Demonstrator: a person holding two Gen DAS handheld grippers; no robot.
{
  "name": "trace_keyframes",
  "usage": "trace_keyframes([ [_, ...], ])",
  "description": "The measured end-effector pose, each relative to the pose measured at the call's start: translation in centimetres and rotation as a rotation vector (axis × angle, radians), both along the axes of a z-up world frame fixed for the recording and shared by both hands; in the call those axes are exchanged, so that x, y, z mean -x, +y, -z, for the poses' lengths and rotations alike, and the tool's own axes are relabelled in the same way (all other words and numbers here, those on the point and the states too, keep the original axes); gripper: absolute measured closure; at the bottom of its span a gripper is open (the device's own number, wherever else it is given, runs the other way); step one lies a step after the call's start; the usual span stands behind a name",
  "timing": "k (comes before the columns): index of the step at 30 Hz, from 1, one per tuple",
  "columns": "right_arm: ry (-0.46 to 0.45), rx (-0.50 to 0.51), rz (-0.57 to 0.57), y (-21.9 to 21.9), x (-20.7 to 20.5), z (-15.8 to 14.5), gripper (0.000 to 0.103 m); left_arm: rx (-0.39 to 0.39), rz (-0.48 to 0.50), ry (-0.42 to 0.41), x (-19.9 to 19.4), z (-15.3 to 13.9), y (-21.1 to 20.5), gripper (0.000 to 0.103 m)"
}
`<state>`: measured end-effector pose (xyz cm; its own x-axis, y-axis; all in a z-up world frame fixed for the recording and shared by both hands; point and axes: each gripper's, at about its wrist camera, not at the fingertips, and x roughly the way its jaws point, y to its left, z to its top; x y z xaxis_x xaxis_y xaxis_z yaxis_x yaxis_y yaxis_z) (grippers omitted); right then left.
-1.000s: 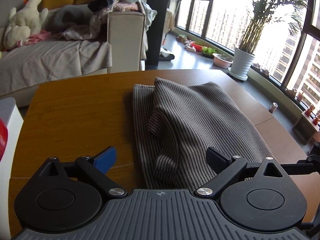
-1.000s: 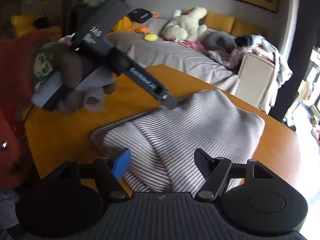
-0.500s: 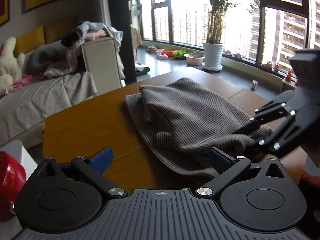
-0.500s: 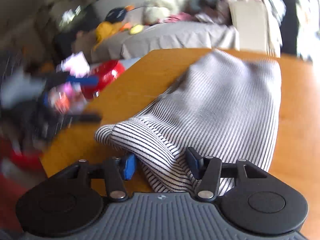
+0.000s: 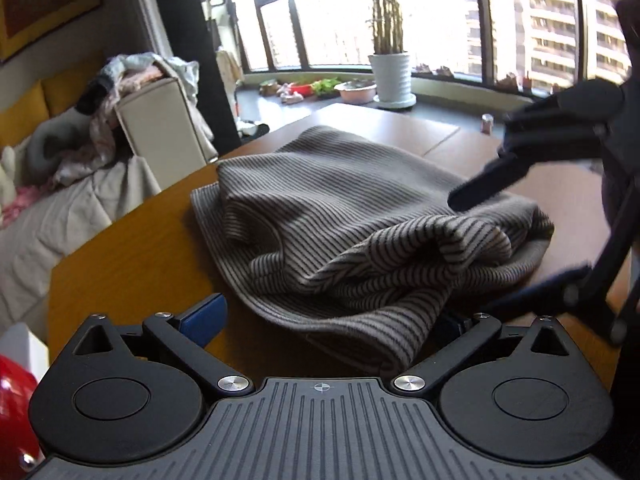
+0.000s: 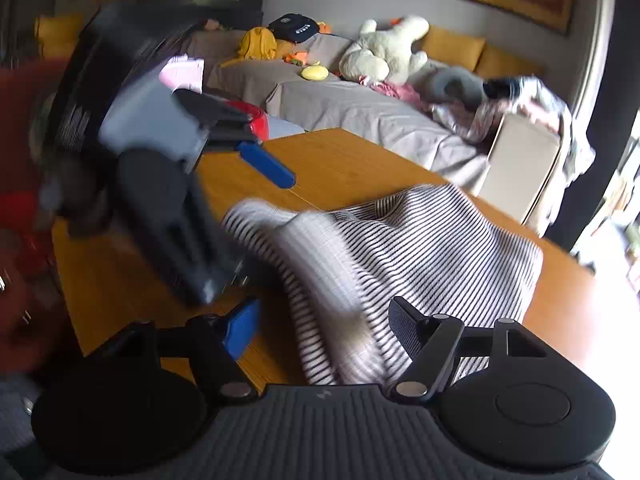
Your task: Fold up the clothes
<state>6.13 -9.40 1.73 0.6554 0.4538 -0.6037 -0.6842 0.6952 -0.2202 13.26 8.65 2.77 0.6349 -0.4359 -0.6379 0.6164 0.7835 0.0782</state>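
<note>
A grey-brown striped knit garment [image 5: 360,208] lies part folded on the wooden table [image 5: 132,264], with its near edge bunched into a raised fold [image 5: 420,248]. My left gripper [image 5: 328,322] is open and wide. The garment's near hem lies between its fingers, against the right one. In the right wrist view the same garment [image 6: 420,248] runs between the fingers of my right gripper [image 6: 322,328]. Its jaws are opening, and the pads stand off the cloth. The left gripper's body [image 6: 160,184] shows blurred at the left of that view.
A grey-covered sofa [image 6: 360,112] with a plush toy [image 6: 384,56] and a heap of clothes [image 5: 132,76] stands past the table's far edge. A potted plant [image 5: 390,76] is by the windows. A red object [image 5: 14,404] sits at the near left.
The right gripper narrowed around the garment's fold, then widened again. The left gripper swung round the near corner and rolled. The near edge is now bunched higher.
</note>
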Motion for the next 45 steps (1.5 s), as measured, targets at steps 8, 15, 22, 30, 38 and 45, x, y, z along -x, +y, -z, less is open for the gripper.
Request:
trace_keyframes([
  [8, -0.042, 0.065, 0.095, -0.6, -1.8, 0.2, 0.075, 0.187, 0.005, 0.085, -0.5, -2.0, 2.7, 0.000],
  [15, 0.018, 0.145, 0.040, -2.6, -1.6, -1.5, 0.077, 0.282, -0.111, 0.003, -4.9, -3.9, 3.5, 0.011],
  [22, 0.024, 0.211, -0.068, -3.1, 1.0, -5.9, 0.078, 0.093, 0.053, 0.071, -9.0, 1.1, -2.2, 0.035],
  [30, -0.059, 0.243, -0.170, -2.9, -4.0, -10.9, 0.078, 0.202, 0.183, 0.175, -8.6, 3.1, 0.8, 0.036],
  [38, 0.044, 0.177, -0.178, -0.8, -16.9, -4.7, 0.072, 0.236, 0.151, 0.209, -9.1, 2.9, 2.6, 0.038],
  [45, 0.076, 0.081, -0.086, -2.0, -19.3, -2.7, 0.050, 0.282, 0.053, 0.050, -7.4, -1.8, 6.2, 0.025],
])
